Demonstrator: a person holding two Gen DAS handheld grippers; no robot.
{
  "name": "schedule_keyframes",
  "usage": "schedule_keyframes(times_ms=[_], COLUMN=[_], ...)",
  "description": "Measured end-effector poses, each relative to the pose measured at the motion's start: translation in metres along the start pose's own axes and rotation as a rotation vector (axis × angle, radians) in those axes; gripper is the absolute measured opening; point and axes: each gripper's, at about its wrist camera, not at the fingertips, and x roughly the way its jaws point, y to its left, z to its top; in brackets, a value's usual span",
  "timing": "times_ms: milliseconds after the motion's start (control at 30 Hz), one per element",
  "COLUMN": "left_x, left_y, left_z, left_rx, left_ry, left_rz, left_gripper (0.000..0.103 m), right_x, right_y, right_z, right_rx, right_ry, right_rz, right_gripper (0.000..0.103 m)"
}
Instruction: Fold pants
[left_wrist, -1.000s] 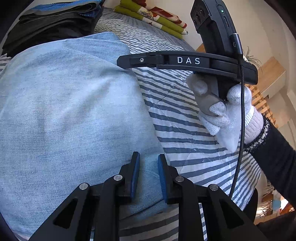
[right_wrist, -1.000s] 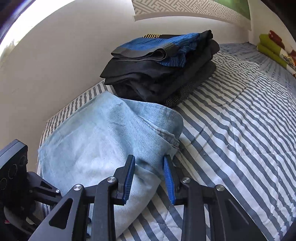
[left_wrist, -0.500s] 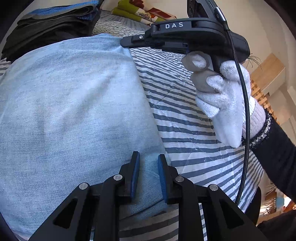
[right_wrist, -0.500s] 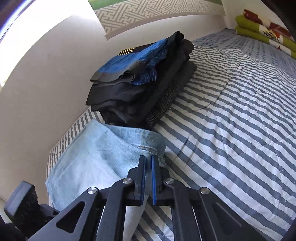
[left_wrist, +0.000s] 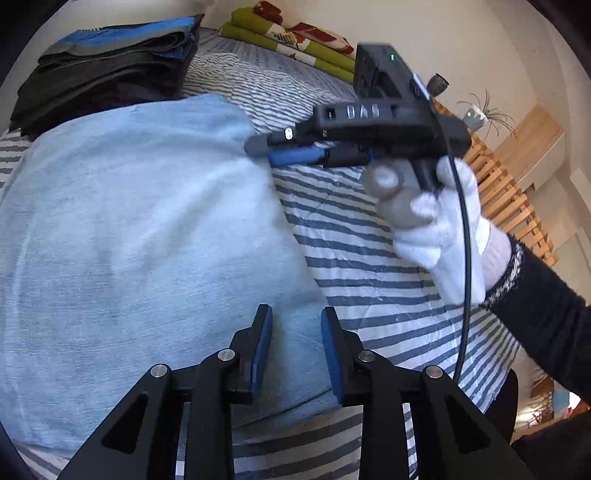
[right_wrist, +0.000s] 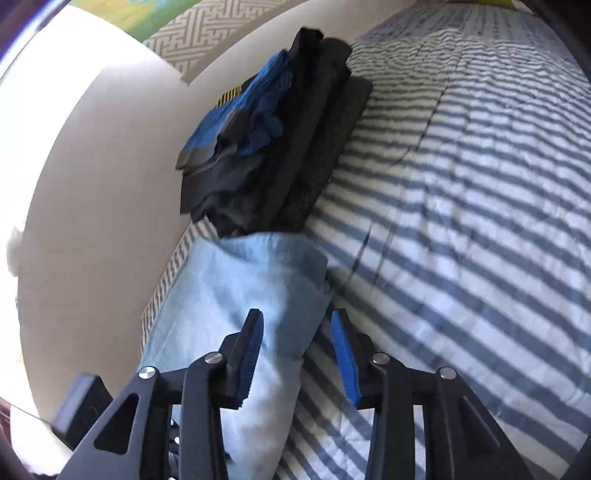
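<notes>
Left wrist view: the left gripper (left_wrist: 295, 347), a black two-finger claw with blue pads, has its jaws opening, apart over the near edge of the folded light-blue denim pants (left_wrist: 140, 236); the pads do not press the cloth. The pants lie flat on the blue-and-white striped quilted bedspread (left_wrist: 369, 251), spreading ahead and to the left of this claw. Ahead and to the right, the right gripper (left_wrist: 280, 149) reaches the far right corner of the pants, held by a hand in a white knit glove (left_wrist: 443, 236) with a black sleeve behind it. White letters on that gripper's black body read "DAS", blurred, and a small green light shows on its top.

In the right wrist view, the right gripper (right_wrist: 297, 354) is likewise opening, its jaws apart; the folded corner of the pants (right_wrist: 258, 295) lies between and just ahead of them, unpinched. Straight ahead of this claw, touching the far end of the pants, stands a stack of folded dark and blue clothes (right_wrist: 273, 136) against the pale wall (right_wrist: 92, 184).
</notes>
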Motion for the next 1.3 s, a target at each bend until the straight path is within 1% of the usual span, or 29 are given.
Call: schedule_keyframes(times_ms=[67, 100, 133, 167, 200, 233, 267, 300, 333, 367, 433, 500, 567, 600, 667, 700, 733, 767, 800, 833, 933, 1033, 1100, 1167, 1200, 1267, 1300], left_x=[-0.008, -0.008, -0.010, -0.014, -0.017, -0.022, -0.025, -0.029, -0.033, -0.034, -0.033, -0.027, -0.028, -0.029, -0.031, -0.031, -0.030, -0.028, -0.024, -0.021, -0.015, -0.015, -0.015, -0.013, -0.012, -0.012, -0.012], left_y=[0.012, 0.017, 0.022, 0.027, 0.030, 0.028, 0.027, 0.025, 0.024, 0.024, 0.026, 0.029, 0.035, 0.040, 0.049, 0.053, 0.058, 0.064, 0.068, 0.071, 0.075, 0.081, 0.083, 0.083, 0.083, 0.085, 0.086], left_z=[0.004, 0.005, 0.006, 0.006, 0.007, 0.007, 0.008, 0.009, 0.010, 0.010, 0.012, 0.013, 0.013, 0.012, 0.010, 0.009, 0.008, 0.006, 0.004, 0.003, 0.001, 0.001, 0.002, 0.002, 0.003, 0.003, 0.004], left_rx=[-0.045, -0.071, -0.099, -0.121, -0.136, -0.141, -0.138, -0.133, -0.130, -0.137, -0.165, -0.196, -0.228, -0.251, -0.270, -0.281, -0.293, -0.306, -0.318, -0.323, -0.299, -0.302, -0.300, -0.293, -0.290, -0.294, -0.293], left_ry=[-0.031, -0.043, -0.057, -0.069, -0.085, -0.108, -0.127, -0.141, -0.159, -0.169, -0.169, -0.173, -0.185, -0.200, -0.220, -0.216, -0.209, -0.202, -0.188, -0.173, -0.145, -0.142, -0.139, -0.134, -0.132, -0.131, -0.130], left_rz=[0.021, 0.025, 0.027, 0.033, 0.040, 0.033, 0.018, 0.009, 0.003, -0.002, -0.009, -0.007, 0.013, 0.014, -0.010, -0.001, -0.010, -0.021, -0.019, -0.020, -0.002, -0.024, -0.025, -0.012, -0.009, -0.014, -0.016], left_gripper=[0.035, 0.036, 0.041, 0.046, 0.054, 0.055, 0.056, 0.060, 0.068, 0.071, 0.072, 0.072, 0.072, 0.071, 0.067, 0.055, 0.046, 0.041, 0.033, 0.027, 0.022, 0.020, 0.020, 0.020, 0.020, 0.020, 0.020], right_x=[0.015, 0.022, 0.027, 0.028, 0.027, 0.023, 0.018, 0.015, 0.012, 0.012, 0.015, 0.024, 0.036, 0.042, 0.053, 0.057, 0.058, 0.061, 0.064, 0.066, 0.069, 0.061, 0.050, 0.037, 0.030, 0.016, 0.010], right_y=[0.001, -0.001, -0.002, 0.000, 0.005, 0.015, 0.028, 0.043, 0.055, 0.067, 0.089, 0.111, 0.133, 0.143, 0.160, 0.165, 0.166, 0.164, 0.162, 0.158, 0.148, 0.143, 0.143, 0.138, 0.135, 0.130, 0.128], right_z=[-0.016, -0.022, -0.027, -0.029, -0.031, -0.030, -0.029, -0.028, -0.026, -0.023, -0.017, -0.012, -0.009, -0.008, -0.008, -0.007, -0.004, -0.003, -0.001, 0.000, 0.001, -0.001, 0.000, 0.002, 0.004, 0.009, 0.013], right_rx=[0.011, 0.032, 0.057, 0.079, 0.088, 0.078, 0.049, 0.019, 0.001, -0.011, -0.024, -0.046, -0.075, -0.091, -0.122, -0.137, -0.138, -0.130, -0.124, -0.118, -0.121, -0.161, -0.207, -0.231, -0.231, -0.250, -0.267], right_ry=[0.042, 0.063, 0.073, 0.066, 0.059, 0.034, 0.016, 0.005, 0.002, 0.007, 0.031, 0.053, 0.084, 0.096, 0.116, 0.125, 0.126, 0.136, 0.156, 0.176, 0.215, 0.222, 0.198, 0.162, 0.130, 0.084, 0.056], right_rz=[-0.012, -0.004, 0.001, -0.002, 0.020, -0.003, -0.029, -0.034, -0.017, 0.007, 0.053, 0.054, 0.043, 0.040, 0.038, 0.030, 0.024, 0.023, 0.029, 0.040, 0.054, 0.066, 0.066, 0.089, 0.104, 0.142, 0.124], right_gripper=[0.042, 0.042, 0.042, 0.028, 0.018, 0.016, 0.015, 0.015, 0.015, 0.015, 0.015, 0.015, 0.015, 0.015, 0.015, 0.015, 0.015, 0.015, 0.015, 0.016, 0.017, 0.018, 0.018, 0.018, 0.018, 0.018, 0.019])
